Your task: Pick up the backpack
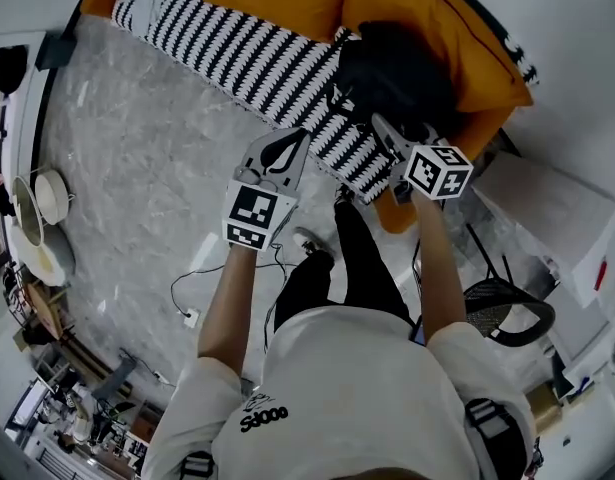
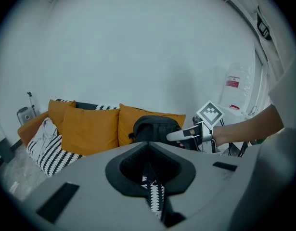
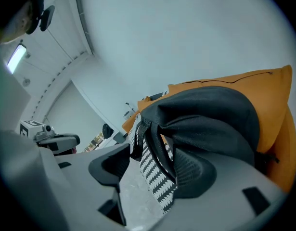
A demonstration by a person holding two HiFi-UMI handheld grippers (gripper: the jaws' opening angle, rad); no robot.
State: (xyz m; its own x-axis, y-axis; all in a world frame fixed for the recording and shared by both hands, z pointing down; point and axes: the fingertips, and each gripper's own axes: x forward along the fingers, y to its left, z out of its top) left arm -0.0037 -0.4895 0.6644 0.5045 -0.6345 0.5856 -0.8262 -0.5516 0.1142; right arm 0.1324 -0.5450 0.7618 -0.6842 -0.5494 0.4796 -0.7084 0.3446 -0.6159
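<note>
Grey marble floor (image 1: pixel 137 168), orange-cushioned sofa (image 1: pixel 237 48), white wall (image 2: pixel 138 47)

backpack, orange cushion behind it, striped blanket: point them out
backpack (image 1: pixel 392 68), head view, middle of its black body
orange cushion (image 1: pixel 417 3), head view, bare face above the backpack
striped blanket (image 1: pixel 247 53), head view, middle of the black-and-white pattern

**Open in front, blocked behind**

The bare floor (image 1: pixel 137 168) gives free passage up to the sofa's striped cover (image 1: pixel 247 53). Orange cushions (image 1: pixel 442 28) stand close behind the backpack (image 1: pixel 392 68), closing off its rear. Its front faces open room.
</note>
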